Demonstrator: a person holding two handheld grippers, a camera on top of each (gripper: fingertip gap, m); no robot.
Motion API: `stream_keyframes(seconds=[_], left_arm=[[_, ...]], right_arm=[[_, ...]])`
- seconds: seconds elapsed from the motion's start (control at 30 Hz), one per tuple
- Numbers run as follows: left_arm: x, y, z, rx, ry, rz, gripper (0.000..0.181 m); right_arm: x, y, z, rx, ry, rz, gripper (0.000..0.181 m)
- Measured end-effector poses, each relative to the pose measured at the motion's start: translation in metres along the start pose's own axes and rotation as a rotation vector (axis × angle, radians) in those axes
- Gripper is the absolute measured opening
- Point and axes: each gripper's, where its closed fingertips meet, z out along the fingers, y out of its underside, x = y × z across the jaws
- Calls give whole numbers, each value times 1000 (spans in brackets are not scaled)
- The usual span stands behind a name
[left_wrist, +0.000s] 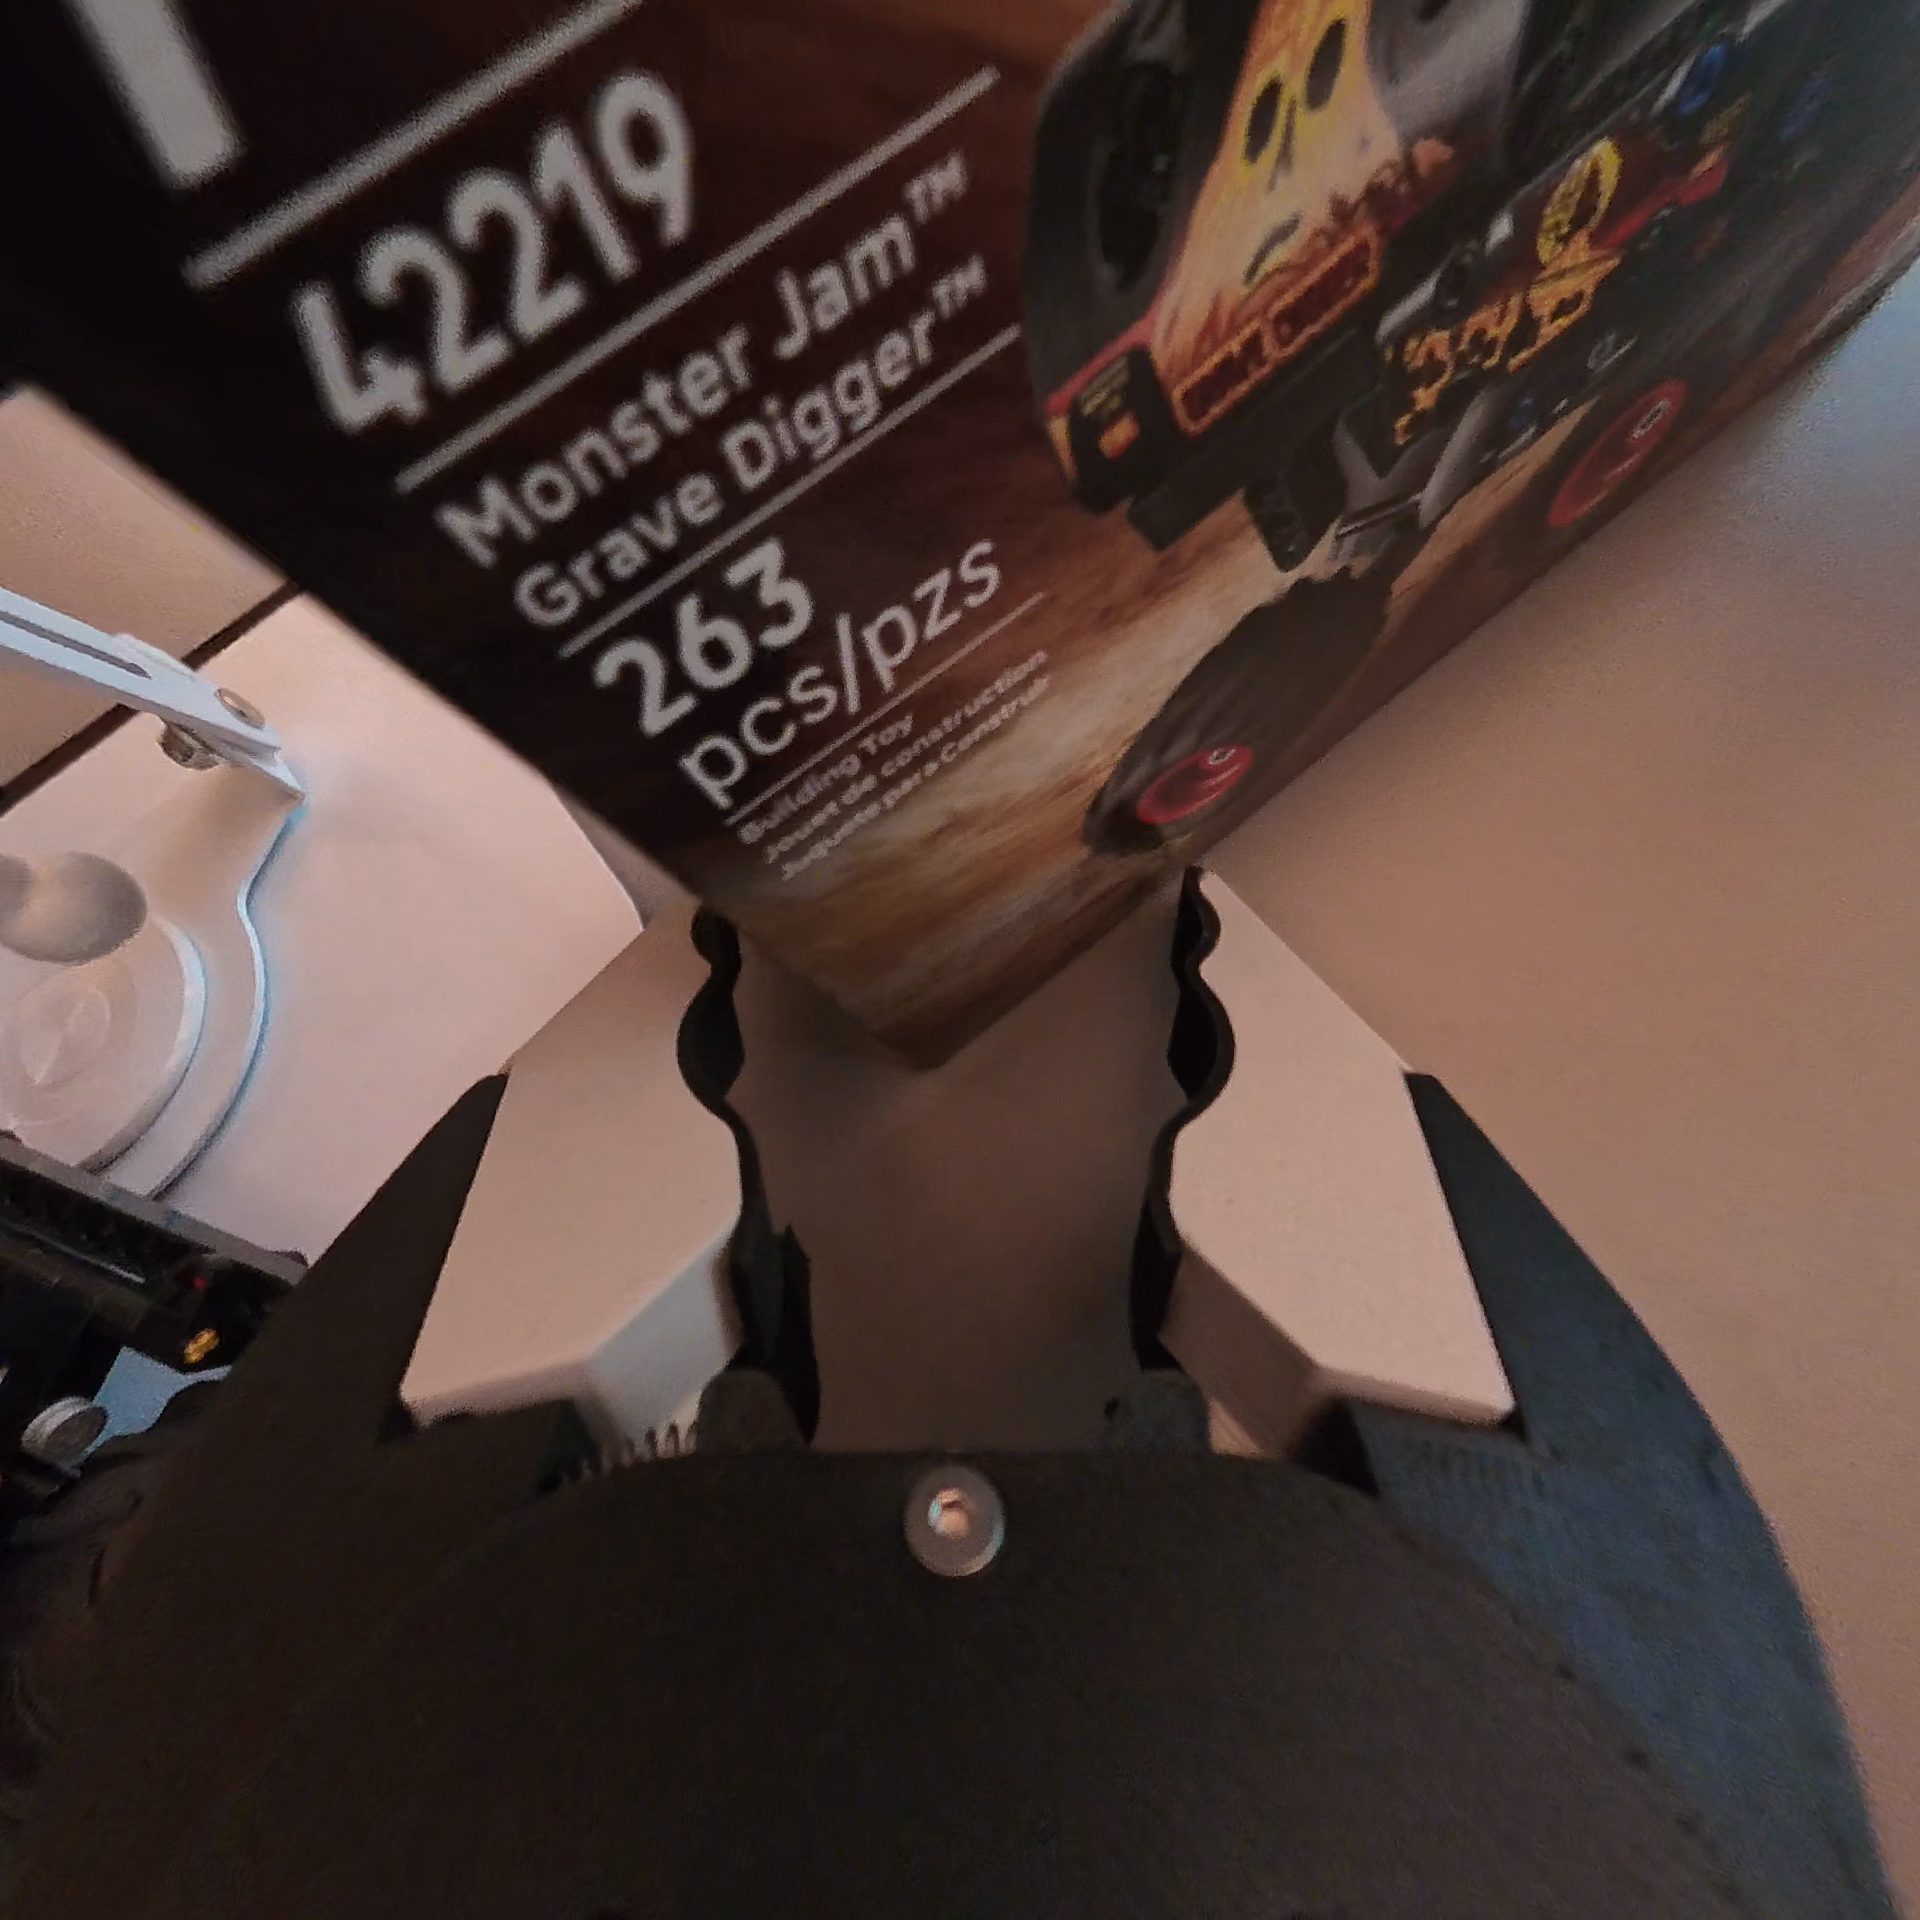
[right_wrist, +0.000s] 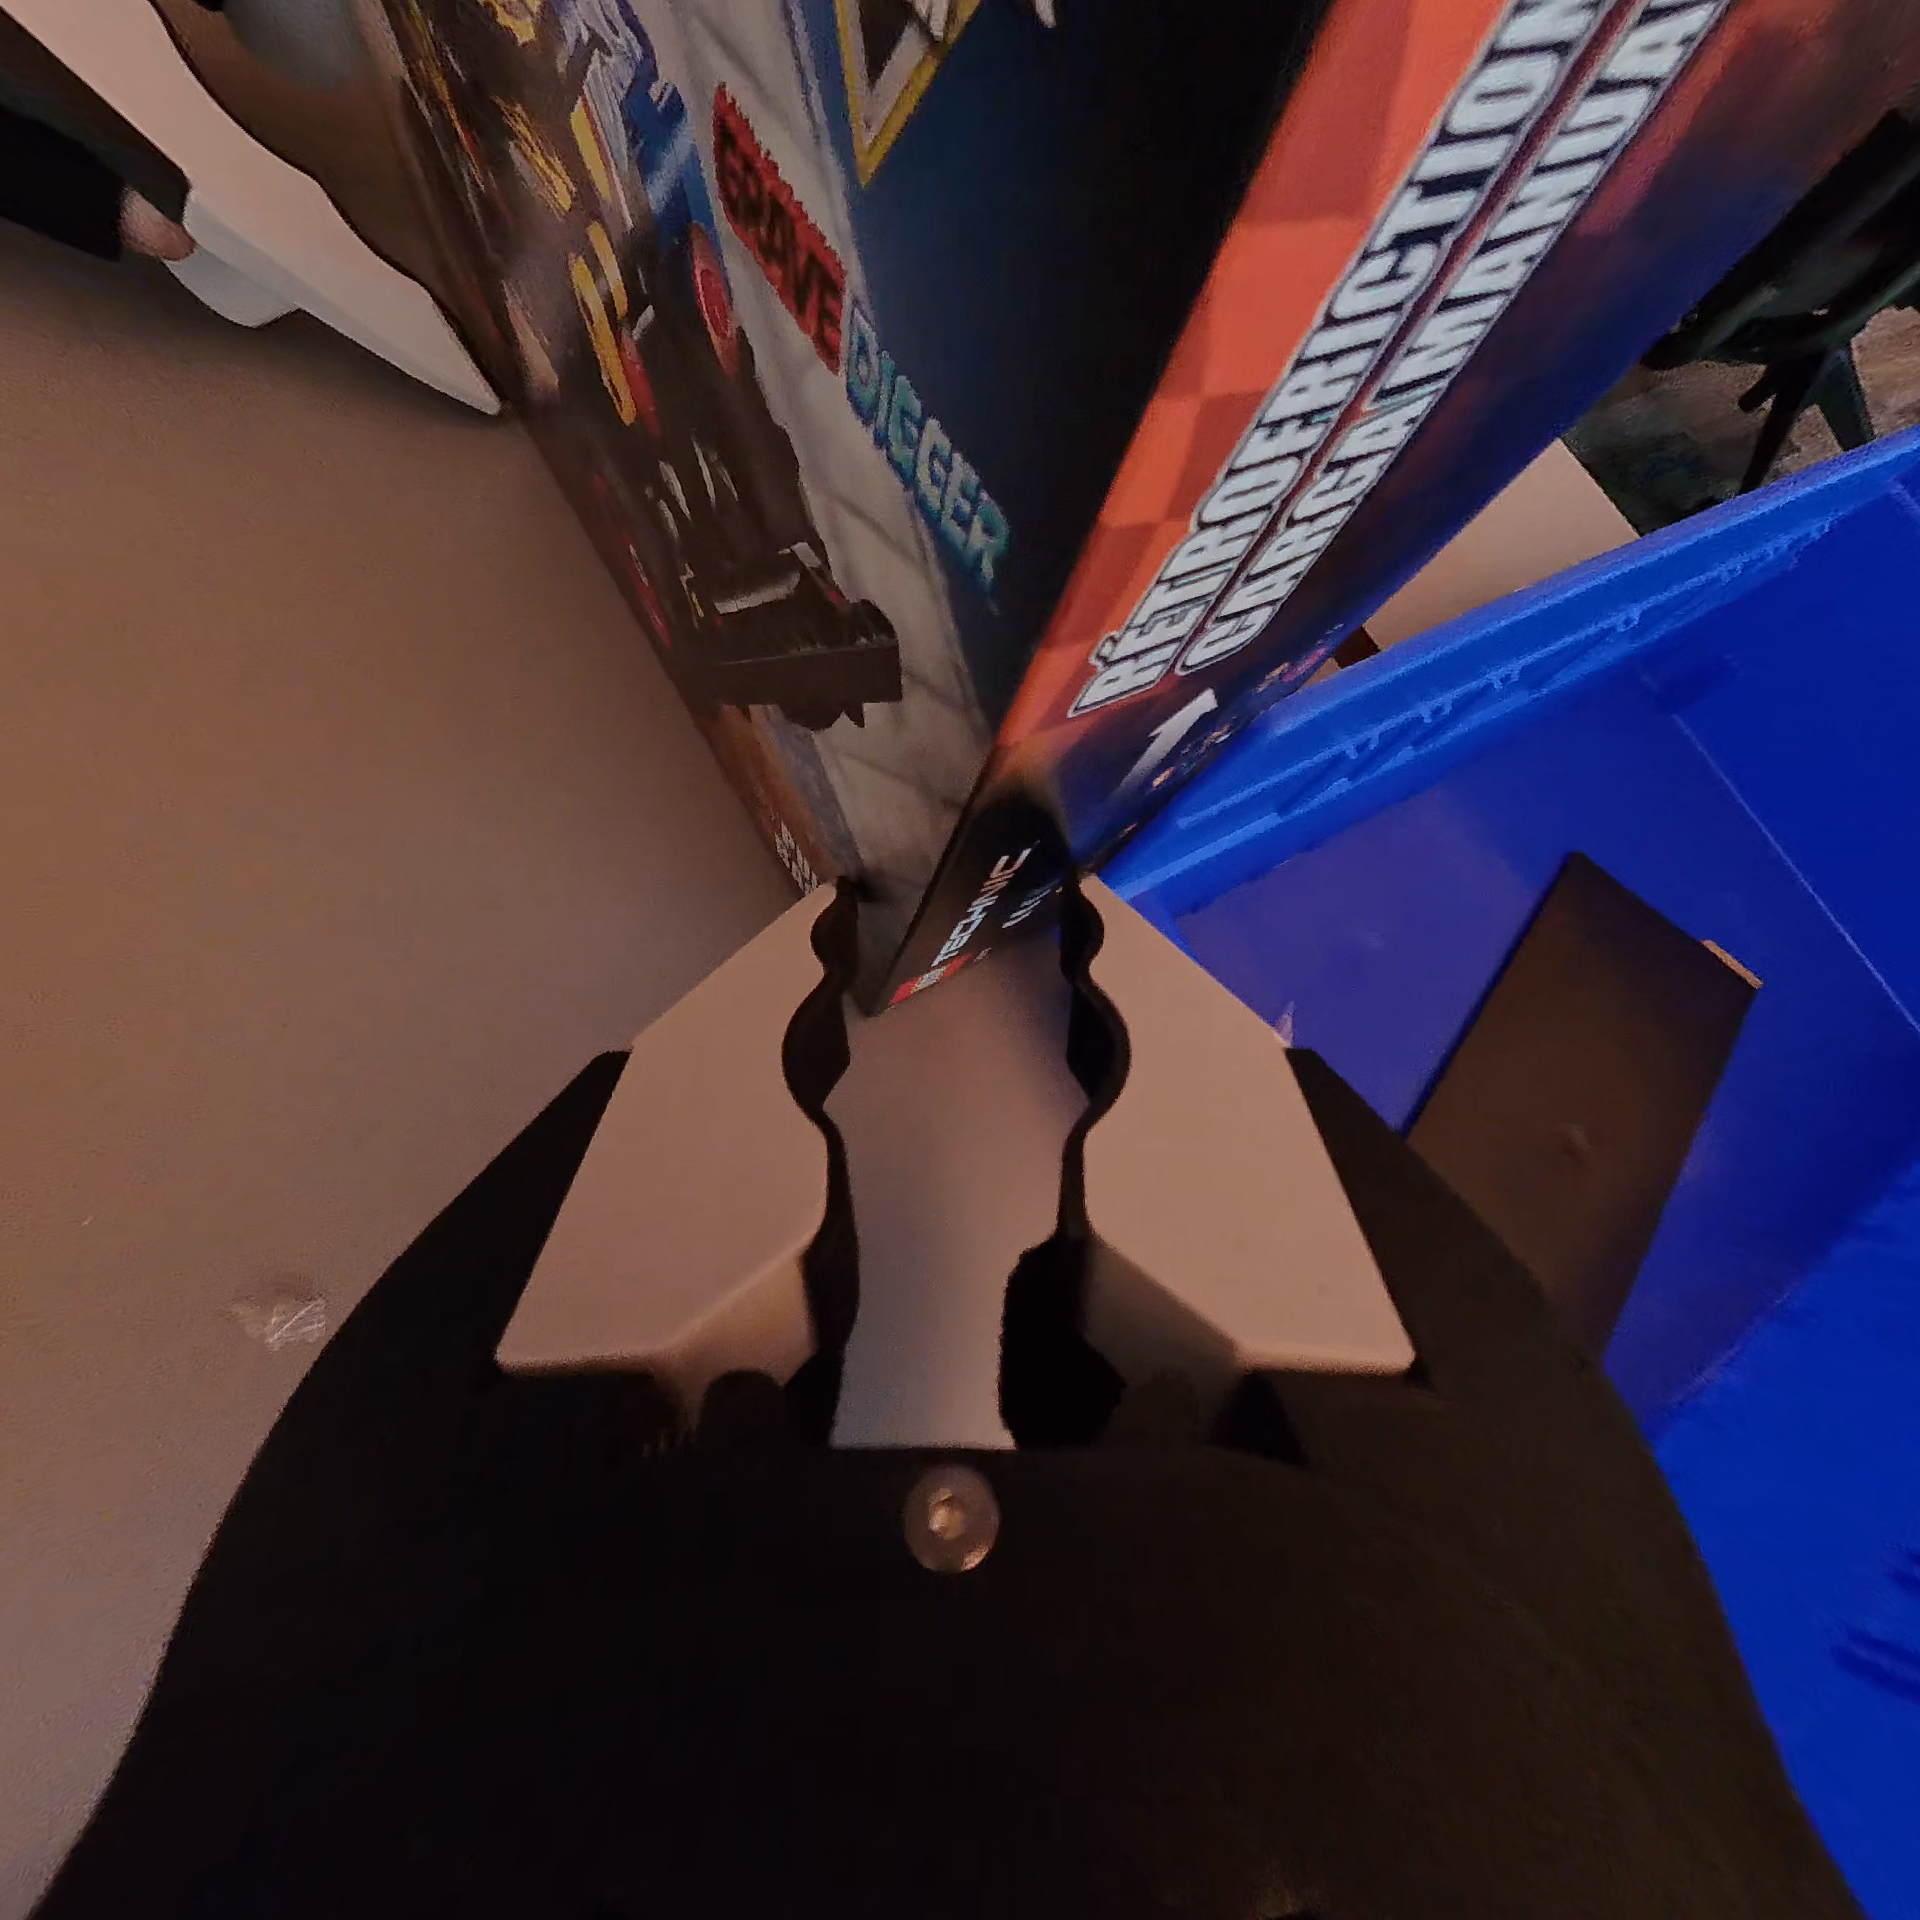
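Note:
A cardboard toy box (left_wrist: 727, 416) printed with a monster truck picture fills the top of the left wrist view. My left gripper (left_wrist: 956, 914) is shut on its lower corner, one finger on each side. In the right wrist view the same box (right_wrist: 727, 468) stands tilted, showing a truck face and an orange face. My right gripper (right_wrist: 956, 904) is shut on its narrow black edge at the near corner. The left gripper's white finger (right_wrist: 312, 260) shows at the box's far end, with a hand in a dark sleeve (right_wrist: 94, 208) behind it.
A blue plastic bin (right_wrist: 1558, 779) stands right of the box, with a dark flat thing (right_wrist: 1579, 1091) inside it. The beige tabletop (right_wrist: 312, 727) lies to the left. A white metal bracket (left_wrist: 208, 717) on a round base (left_wrist: 94, 997) and a dark device (left_wrist: 104, 1278) are at the left.

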Motion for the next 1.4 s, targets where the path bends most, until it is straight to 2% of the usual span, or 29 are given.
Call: stream_keyframes(seconds=[0.1,0.17,0.23,0.33,0.4,0.5,0.6,0.7,0.73,0.8,0.87,1.0,1.13,1.27,1.4], left_arm=[[-1,0,-6,-5,23,-7,76],[0,-2,-16,-30,28,4,82],[-1,-7,-31,-22,6,41,81],[-7,-13,-55,26,-62,90,92],[-1,-3,-64,10,-62,111,99],[16,13,-73,9,13,106,107],[32,22,-76,2,66,138,119],[52,27,-72,-2,127,193,116],[53,34,-71,-23,150,203,120],[58,34,-70,-24,168,209,130],[59,34,-73,11,198,214,131],[64,33,-77,27,234,216,128],[69,46,-69,-38,221,255,130],[72,49,-65,-59,250,239,126],[77,49,-61,-32,284,208,131]], right_arm=[[1,-1,-5,7,0,1,43],[3,-4,-13,24,0,14,47],[2,-15,-26,75,-11,24,47],[0,-27,-47,98,-10,23,49],[-5,-36,-62,82,-16,22,55],[-34,-65,-81,108,-101,-1,67],[-82,-93,-83,105,-183,-75,84],[-129,-107,-66,30,-212,-147,95],[-143,-110,-58,9,-217,-164,99],[-169,-116,-41,-6,-244,-186,100],[-186,-119,-21,-18,-259,-174,98],[-192,-102,22,-92,-222,-132,105],[-184,-79,54,-114,-191,-44,113],[-180,-55,73,-161,-174,-29,121],[-179,-43,87,-162,-169,-31,131]])
